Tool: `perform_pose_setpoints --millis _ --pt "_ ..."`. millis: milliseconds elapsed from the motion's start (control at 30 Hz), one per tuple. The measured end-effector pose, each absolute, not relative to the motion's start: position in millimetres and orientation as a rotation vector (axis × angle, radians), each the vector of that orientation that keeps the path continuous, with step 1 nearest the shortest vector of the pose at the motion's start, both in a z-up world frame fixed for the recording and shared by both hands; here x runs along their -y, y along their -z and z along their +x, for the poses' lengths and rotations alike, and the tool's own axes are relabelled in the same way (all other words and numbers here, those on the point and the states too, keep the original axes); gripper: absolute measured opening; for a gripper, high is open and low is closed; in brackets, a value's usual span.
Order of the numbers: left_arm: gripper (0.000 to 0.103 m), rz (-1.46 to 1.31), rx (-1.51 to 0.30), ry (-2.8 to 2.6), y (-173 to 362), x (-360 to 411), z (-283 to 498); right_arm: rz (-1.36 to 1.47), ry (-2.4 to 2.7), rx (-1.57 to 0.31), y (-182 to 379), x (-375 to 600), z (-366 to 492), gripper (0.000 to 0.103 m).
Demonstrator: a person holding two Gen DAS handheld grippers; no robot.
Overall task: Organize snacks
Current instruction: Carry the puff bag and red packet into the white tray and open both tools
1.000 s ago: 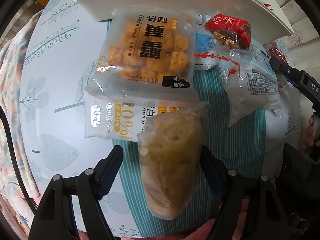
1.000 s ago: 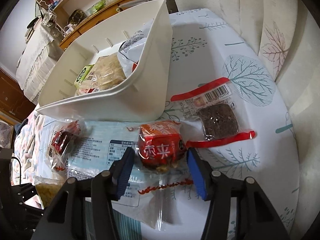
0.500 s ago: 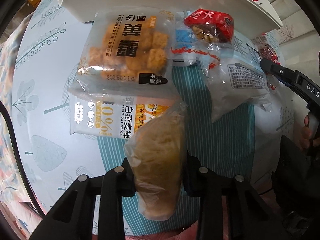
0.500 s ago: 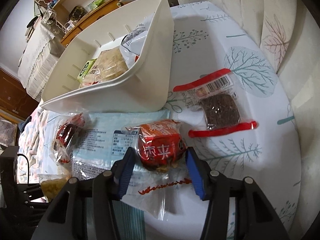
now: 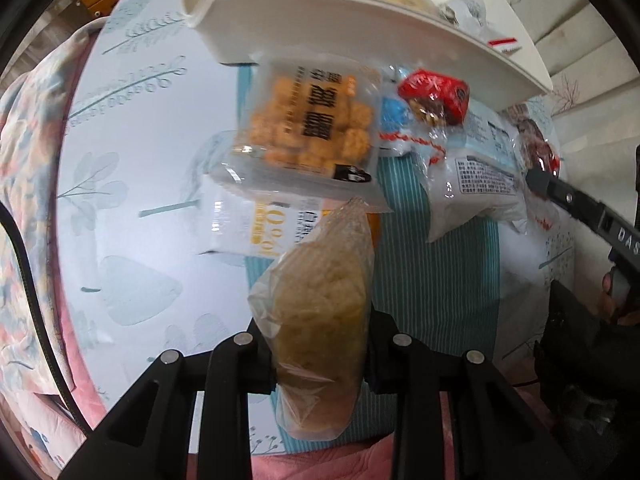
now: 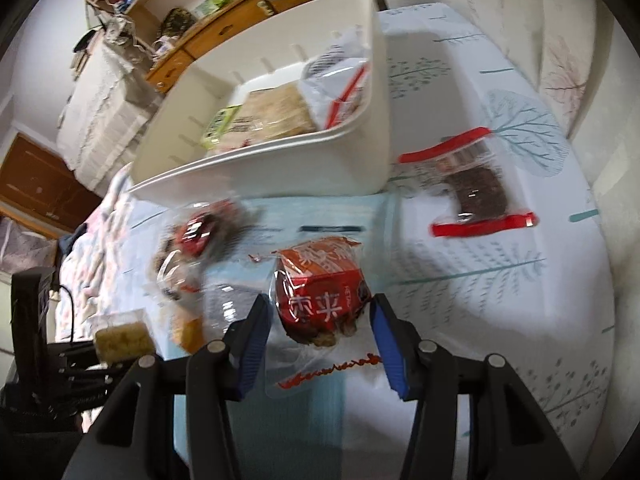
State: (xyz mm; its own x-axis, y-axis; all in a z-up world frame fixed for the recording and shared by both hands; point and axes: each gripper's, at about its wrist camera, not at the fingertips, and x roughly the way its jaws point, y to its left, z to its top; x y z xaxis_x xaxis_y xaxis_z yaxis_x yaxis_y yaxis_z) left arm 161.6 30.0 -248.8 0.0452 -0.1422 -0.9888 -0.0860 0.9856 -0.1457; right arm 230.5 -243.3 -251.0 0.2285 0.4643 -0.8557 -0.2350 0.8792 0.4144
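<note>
My left gripper (image 5: pixel 320 340) points straight down and is shut on a clear bag of pale yellow crumbly snack (image 5: pixel 320 300), held above the table. The same bag (image 6: pixel 120 340) shows at the far left of the right wrist view. My right gripper (image 6: pixel 320 320) has its blue pads against a red snack pack (image 6: pixel 320 292), lifted a little off a pale blue and white bag (image 5: pixel 480 176). The red pack (image 5: pixel 432 92) also shows in the left wrist view. Beyond both stands a white basket (image 6: pixel 320 160) holding several snacks.
A bag of orange cubes (image 5: pixel 312 128) lies on an oat stick pack (image 5: pixel 248 228), both on a teal striped mat (image 5: pixel 432 280). A dark red wrapped snack (image 6: pixel 200 236) and a brown bar in a red-edged wrapper (image 6: pixel 476 192) lie near the basket. A person's hand (image 5: pixel 612 292) holds the right gripper.
The left jaws closed on the crumbly snack bag, then rose with it. The right gripper lifted with the red pack still between its pads; the table things now look smaller.
</note>
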Motion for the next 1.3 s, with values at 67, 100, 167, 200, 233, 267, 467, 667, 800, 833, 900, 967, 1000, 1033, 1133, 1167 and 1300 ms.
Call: perform_pose_setpoints --millis 67,100,167,200,233,267,467,667,800,833,900,967,1000,1033,1133,1167,1300 --pt "0.029 -0.184 -1.526 0.047 241.7 -35.3 159.9 0.201 -0.516 -1.245 244.6 234.8 226.2 0.051" --pt "0.029 -0.182 -1.524 0.05 237.3 -37.9 159.7 0.195 -0.533 -1.24 241.1 229.9 224.2 0.051" --pt "0.029 -0.176 -1.523 0.067 229.9 -45.2 161.9 0.185 -0.564 -1.235 234.8 221.0 221.8 0.051" --pt "0.029 -0.173 -1.518 0.077 225.8 -47.1 163.1 0.177 -0.581 -1.23 230.8 215.5 220.8 0.051" --pt "0.029 -0.171 -1.514 0.084 221.4 -48.5 165.6 0.169 -0.595 -1.225 227.3 210.7 220.3 0.051" --pt "0.029 -0.167 -1.509 0.087 216.4 -51.1 168.9 0.158 -0.61 -1.217 223.4 205.0 219.5 0.051" --pt "0.029 -0.155 -1.479 0.113 187.4 -72.8 184.0 0.125 -0.671 -1.165 198.5 176.3 219.4 0.051" --pt "0.029 -0.124 -1.444 0.147 157.2 -83.7 200.6 0.11 -0.676 -1.089 170.9 155.1 225.9 0.051" --pt "0.029 -0.091 -1.418 0.175 141.4 -93.0 219.8 0.113 -0.658 -1.045 157.3 146.2 231.3 0.051" --pt "0.029 -0.088 -1.413 0.181 139.3 -95.1 223.8 0.115 -0.653 -1.036 154.8 145.1 233.0 0.051" --pt "0.029 -0.074 -1.395 0.197 132.3 -98.5 234.7 0.118 -0.639 -1.016 149.5 141.7 237.3 0.051" --pt "0.029 -0.053 -1.378 0.203 127.9 -100.1 246.0 0.12 -0.621 -0.998 145.6 139.8 241.4 0.051" --pt "0.029 -0.047 -1.37 0.207 125.6 -101.5 253.0 0.12 -0.611 -0.987 143.6 138.4 244.0 0.051" --pt "0.029 -0.046 -1.363 0.211 124.7 -102.2 257.0 0.12 -0.6 -0.978 142.0 137.2 246.9 0.051" --pt "0.029 -0.041 -1.343 0.225 119.7 -105.3 276.6 0.126 -0.571 -0.959 138.9 134.5 255.8 0.051" --pt "0.029 -0.036 -1.338 0.227 119.3 -105.5 282.0 0.128 -0.564 -0.955 139.4 133.9 258.4 0.051" --pt "0.029 -0.038 -1.316 0.238 118.9 -105.6 304.9 0.126 -0.529 -0.934 139.8 132.6 268.7 0.052"
